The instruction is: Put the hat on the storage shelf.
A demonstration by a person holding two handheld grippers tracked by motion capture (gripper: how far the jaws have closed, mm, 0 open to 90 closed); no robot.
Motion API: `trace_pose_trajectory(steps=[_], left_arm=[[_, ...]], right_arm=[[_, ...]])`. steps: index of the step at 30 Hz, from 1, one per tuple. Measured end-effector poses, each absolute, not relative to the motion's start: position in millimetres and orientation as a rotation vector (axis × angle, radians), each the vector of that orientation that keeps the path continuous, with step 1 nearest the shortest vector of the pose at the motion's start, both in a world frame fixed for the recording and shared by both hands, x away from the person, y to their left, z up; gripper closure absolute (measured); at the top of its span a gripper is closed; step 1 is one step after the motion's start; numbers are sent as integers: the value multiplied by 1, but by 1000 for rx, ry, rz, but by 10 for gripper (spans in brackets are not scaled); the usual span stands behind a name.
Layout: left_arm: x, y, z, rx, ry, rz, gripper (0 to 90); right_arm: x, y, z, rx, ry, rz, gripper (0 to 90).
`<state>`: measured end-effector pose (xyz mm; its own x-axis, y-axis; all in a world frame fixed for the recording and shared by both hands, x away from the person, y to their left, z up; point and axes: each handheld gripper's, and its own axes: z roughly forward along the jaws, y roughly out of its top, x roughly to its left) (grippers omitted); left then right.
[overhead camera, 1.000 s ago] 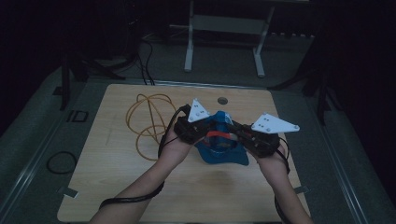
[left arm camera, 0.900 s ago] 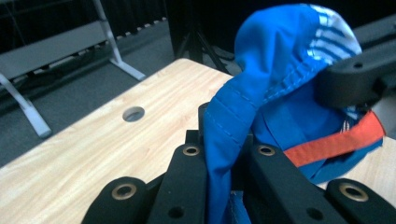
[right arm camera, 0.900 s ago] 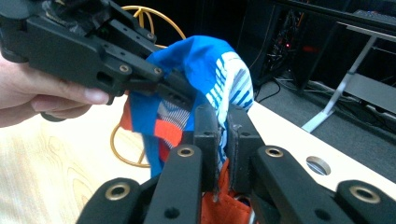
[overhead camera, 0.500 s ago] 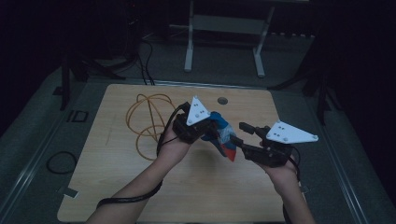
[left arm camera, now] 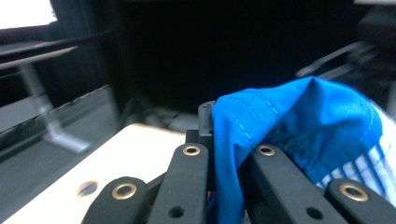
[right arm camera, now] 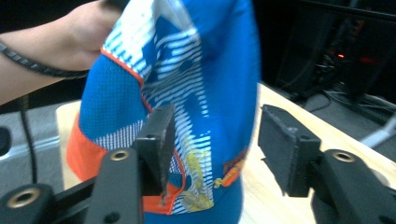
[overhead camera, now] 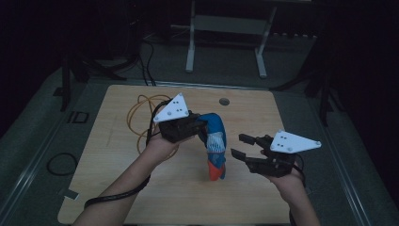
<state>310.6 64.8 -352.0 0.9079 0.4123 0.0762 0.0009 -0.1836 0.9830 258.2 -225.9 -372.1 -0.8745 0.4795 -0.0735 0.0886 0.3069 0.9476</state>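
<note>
We judge the lift done: our left gripper clamps the blue, white-striped, orange-trimmed fabric cap aloft, while our right gripper gapes empty beside it, regrasp pending.

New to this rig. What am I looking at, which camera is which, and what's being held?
A person holds a two-jaw claw in each hand; no robot arm. The high view looks down on a wooden table; the other two cameras ride on the claws. The left claw is shut on a blue garment with white stripes and orange trim, which hangs down toward the table. The right claw is open beside it, gripping nothing. An orange cable lies coiled on the table.
</note>
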Motion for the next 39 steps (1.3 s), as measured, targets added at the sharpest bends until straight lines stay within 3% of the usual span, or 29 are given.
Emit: trace_pose_trajectory(steps=[5,11,15,17,19,39], left_arm=[[310,65,-351,1665,228,279,892],[309,61,-349,1654,217,279,892],[308,56,-347,1651,207,272,892],[307,54,-347,1653,209,283,892],[306,52,-347,1662,210,294,892],[301,79,-354,1736,205,321,878]], right_arm=[[260,-215,-375,506,2248,1571,461],[266,-210,-375,528,2233,1583,467],[268,-208,-374,519,2226,1582,590],[268,-208,-374,523,2211,1581,712],[269,-210,-373,548,2183,1586,900],[266,-226,-349,540,2126,1635,900]])
